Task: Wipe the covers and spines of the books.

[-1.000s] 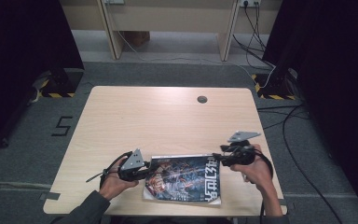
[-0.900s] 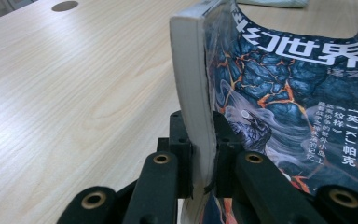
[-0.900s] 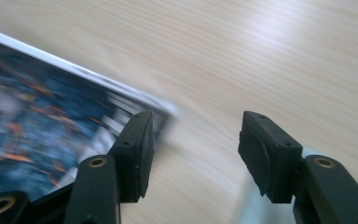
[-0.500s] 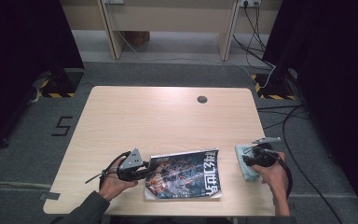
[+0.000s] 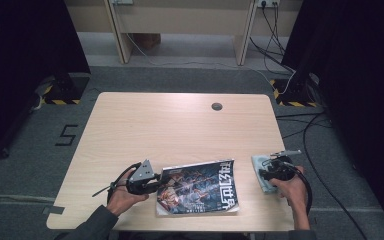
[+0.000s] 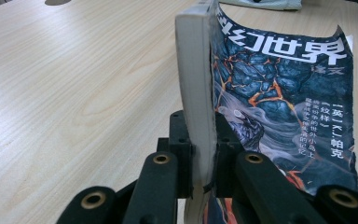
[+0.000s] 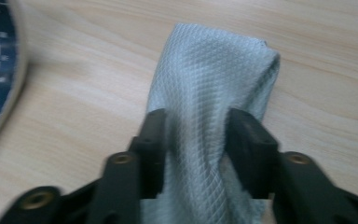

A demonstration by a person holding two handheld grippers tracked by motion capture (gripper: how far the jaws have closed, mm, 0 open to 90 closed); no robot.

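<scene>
Right hand-held gripper (image 7: 193, 135) moved from magazine (image 5: 200, 187) onto cloth (image 7: 214, 79) – jaws just closing, pinching it; left hand-held gripper (image 6: 200, 154) clamps magazine spine.

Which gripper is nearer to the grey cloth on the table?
Right. The right gripper has its fingers around the grey cloth, closing on it. The left gripper grips the magazine spine, across the magazine from the cloth.

the left gripper (image 5: 156, 181) is black with a grey three-cornered plate, brass-ringed jaw pivots and a black cable; the right gripper (image 5: 261, 173) matches. dark grey sleeves.
</scene>
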